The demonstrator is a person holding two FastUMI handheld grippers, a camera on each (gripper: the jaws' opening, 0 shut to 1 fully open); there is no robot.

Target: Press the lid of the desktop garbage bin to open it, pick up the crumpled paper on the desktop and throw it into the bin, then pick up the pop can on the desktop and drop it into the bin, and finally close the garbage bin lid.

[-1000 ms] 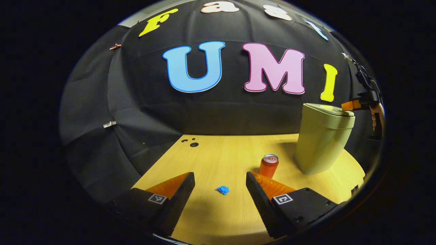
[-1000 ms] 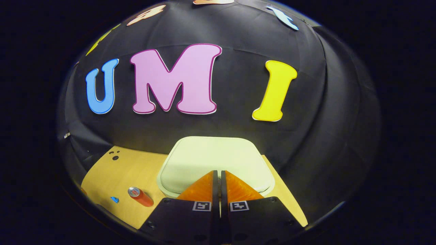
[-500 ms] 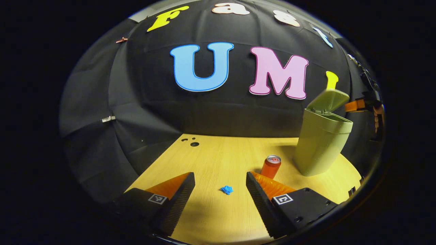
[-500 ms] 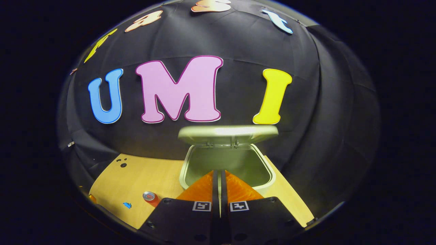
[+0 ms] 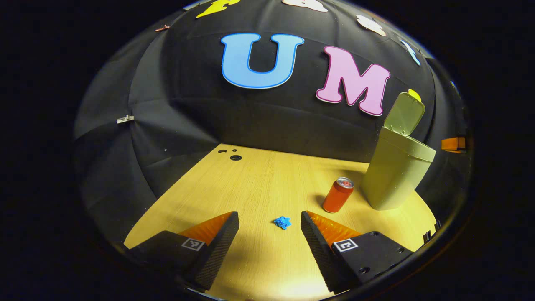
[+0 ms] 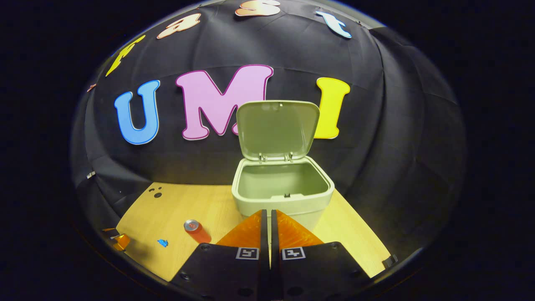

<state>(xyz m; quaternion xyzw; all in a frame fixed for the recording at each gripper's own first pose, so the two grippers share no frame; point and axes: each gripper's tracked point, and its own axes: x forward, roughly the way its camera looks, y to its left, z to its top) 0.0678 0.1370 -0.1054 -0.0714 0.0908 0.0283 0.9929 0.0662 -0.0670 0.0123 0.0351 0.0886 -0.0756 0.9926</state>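
In the left gripper view the left gripper [image 5: 269, 234] hangs low over the wooden desktop [image 5: 259, 184] with its fingers spread wide and nothing between them. The crumpled paper [image 5: 283, 222], a small blue wad, lies on the wood just ahead of the gap, nearer the right-hand finger. A little farther off the pop can [image 5: 338, 195] stands upright, close beside the garbage bin [image 5: 395, 175] but apart from it. The bin's lid [image 5: 403, 113] stands raised on its rear hinge.

In the right gripper view the right gripper [image 6: 267, 221] has its fingers pressed together on nothing, hovering just short of the bin's front rim, and the open bin looks empty (as far as its inside shows).

The opening step appears done; picking up the paper is the step in hand. The next move likely calls for the left gripper to centre the wad between its fingers, descend to the desktop and close gently, since so small and light a wad could slip aside
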